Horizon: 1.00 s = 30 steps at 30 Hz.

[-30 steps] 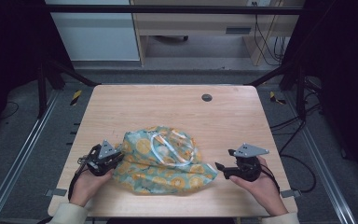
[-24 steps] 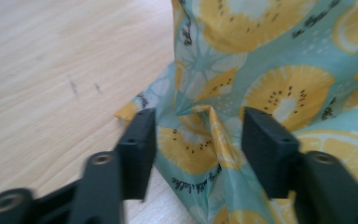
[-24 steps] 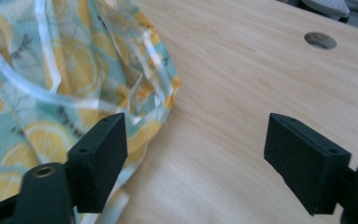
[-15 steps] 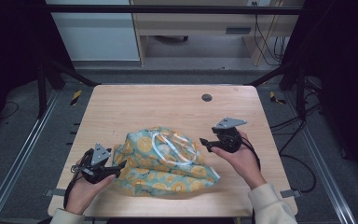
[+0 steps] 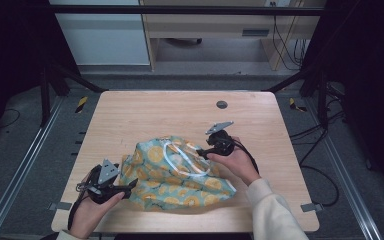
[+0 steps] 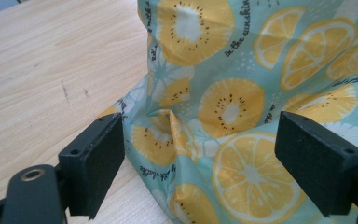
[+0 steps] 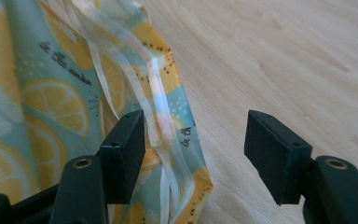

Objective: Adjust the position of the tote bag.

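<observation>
A teal bag (image 5: 180, 175) printed with yellow citrus slices lies crumpled on the near half of the wooden table (image 5: 155, 115), its clear handles (image 5: 180, 160) on top. My left gripper (image 5: 129, 188) sits at the bag's near left corner. Its jaws have just been opening, and bag cloth (image 6: 233, 102) bulges between the open pads (image 6: 98, 158) without being pinched. My right gripper (image 5: 203, 152) is at the bag's far right edge. Its jaws have just been closing but stand open around the bag's hem (image 7: 186, 140) and clear handle strips (image 7: 158, 98).
A dark round grommet (image 5: 222, 104) is set into the tabletop near the far edge. Bare wood (image 7: 284, 60) lies to the right of the bag. Cables (image 5: 310, 130) trail on the floor beyond the table's right side, and a metal frame runs along both sides.
The left gripper let go of the bag's left edge, opened and drew back toward the near left. The right gripper moved from the bag's near right side up to its far right edge.
</observation>
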Motion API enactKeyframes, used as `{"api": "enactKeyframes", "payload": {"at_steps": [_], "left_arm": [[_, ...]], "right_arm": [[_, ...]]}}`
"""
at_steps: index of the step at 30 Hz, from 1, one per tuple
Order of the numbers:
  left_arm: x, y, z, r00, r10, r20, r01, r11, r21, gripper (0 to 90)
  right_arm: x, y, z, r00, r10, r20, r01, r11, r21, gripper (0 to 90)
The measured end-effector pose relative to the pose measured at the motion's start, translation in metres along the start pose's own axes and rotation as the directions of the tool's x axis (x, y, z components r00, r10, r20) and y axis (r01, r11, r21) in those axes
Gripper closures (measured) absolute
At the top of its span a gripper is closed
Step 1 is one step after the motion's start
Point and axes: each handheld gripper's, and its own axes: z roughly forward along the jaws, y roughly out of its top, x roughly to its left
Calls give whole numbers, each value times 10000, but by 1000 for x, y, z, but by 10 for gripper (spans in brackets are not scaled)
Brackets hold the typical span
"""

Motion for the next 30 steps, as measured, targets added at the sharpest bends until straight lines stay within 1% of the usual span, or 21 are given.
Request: {"api": "enactKeyframes", "payload": {"at_steps": [1, 2, 4, 5, 7, 8, 9, 11, 15, 16, 17, 20, 22, 26, 28, 30], "left_arm": [[0, 0, 0, 10000, -27, -10, 27, 10000, -4, 158], [0, 0, 0, 10000, -36, -5, 36, 10000, 5, 156], [0, 0, 1, 10000, 20, 7, -20, 10000, 38, 157], [0, 0, 1, 10000, 24, 4, -24, 10000, 53, 157], [0, 0, 1, 10000, 69, 24, -69, 9999, 74, 157], [1, 0, 1, 10000, 77, 9, -77, 9999, 64, 157], [2, 0, 1, 10000, 47, -23, -47, 10000, 40, 158], [4, -1, 1, 10000, -27, -55, 27, 10000, 66, 158], [3, -1, 3, 10000, -75, -34, 75, 9999, 134, 156], [3, -1, 3, 10000, -37, -29, 37, 9999, 154, 155], [2, -1, 4, 10000, -42, -40, 43, 9999, 136, 155], [2, -1, 4, 10000, 15, -41, -15, 9998, 214, 153], [4, 0, 2, 10000, -30, -86, 31, 9999, 120, 161], [9, -2, 1, 9993, -365, -56, 366, 9993, 63, 151], [9, -2, 2, 9992, -397, -31, 397, 9992, 82, 134], [8, -1, 0, 9994, -335, -51, 335, 9994, -1, 129]], "right_arm": [[0, -1, 4, 10000, 15, -56, -15, 9999, 105, 405], [0, -1, 8, 9999, 76, -96, -72, 9995, 318, 448], [0, -3, 14, 9998, 36, -195, -23, 9980, 638, 568], [1, -4, 15, 9997, 17, -262, 5, 9967, 809, 656], [3, -4, 14, 9996, -146, -252, 163, 9975, 682, 795], [3, -4, 13, 9996, -183, -219, 195, 9983, 557, 832], [4, -3, 10, 9998, -178, -124, 183, 9990, 398, 852], [5, 0, 3, 9999, -159, 2, 159, 9998, 120, 874], [9, 7, -17, 9998, -121, 170, 133, 9973, -724, 892], [11, 9, -23, 9995, -234, 192, 250, 9958, -882, 894], [13, 10, -28, 9995, -256, 204, 277, 9936, -1097, 895], [18, 14, -42, 9989, -406, 227, 436, 9878, -1496, 898], [22, 15, -51, 9978, -651, 79, 655, 9835, -1684, 899], [30, 15, -66, 9975, -699, -39, 674, 9736, -2182, 900], [34, 16, -73, 9971, -752, -114, 702, 9672, -2440, 900], [39, 18, -79, 9966, -796, -194, 714, 9600, -2709, 900]]}}
